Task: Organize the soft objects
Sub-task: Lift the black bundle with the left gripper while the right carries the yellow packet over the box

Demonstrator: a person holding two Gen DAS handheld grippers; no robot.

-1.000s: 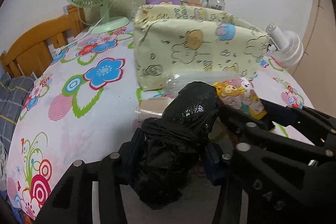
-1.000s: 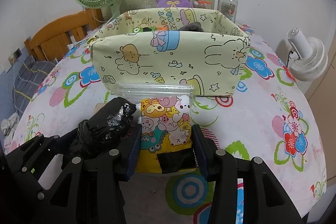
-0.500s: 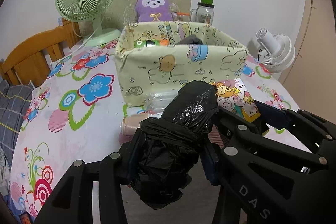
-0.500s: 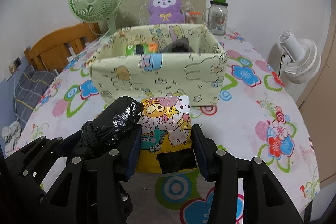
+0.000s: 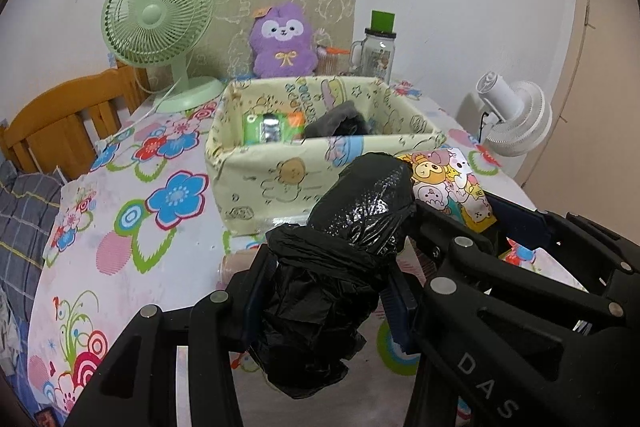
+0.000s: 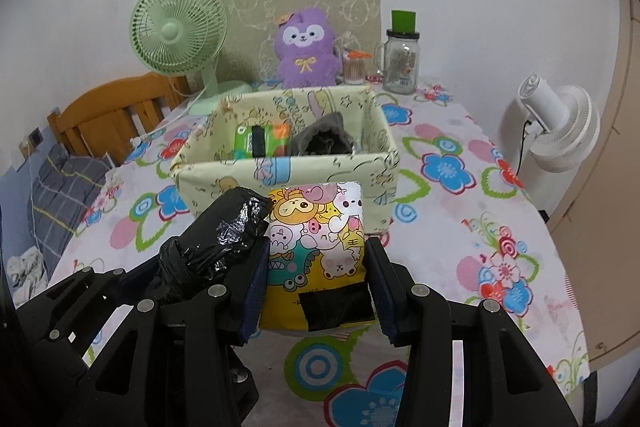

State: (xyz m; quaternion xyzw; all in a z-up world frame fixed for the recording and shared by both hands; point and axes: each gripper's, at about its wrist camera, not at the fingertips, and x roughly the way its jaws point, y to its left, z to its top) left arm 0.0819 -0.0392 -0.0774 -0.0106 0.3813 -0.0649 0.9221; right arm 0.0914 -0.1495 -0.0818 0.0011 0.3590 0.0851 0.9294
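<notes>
Left claw [image 5: 324, 303] grips black bag roll [image 5: 340, 259], right claw [image 6: 316, 291] cartoon pack [image 6: 320, 247], hiding bin front [image 6: 224, 183].

2 tongs [image 5: 328, 303] [image 6: 316, 291], 2 fans, green [image 6: 180, 31] and white [image 6: 560, 131], 1 fabric bin [image 6: 288, 167], 1 black plastic bundle [image 5: 352, 227], 1 cartoon-print packet [image 6: 320, 227], 1 purple plush [image 6: 306, 47], 1 glass jar [image 6: 400, 63].

A lived-in home: floral tablecloth [image 6: 460, 227], wooden chair [image 6: 108, 119], green desk fan [image 6: 180, 27] (purple plush [image 6: 306, 47] behind).
</notes>
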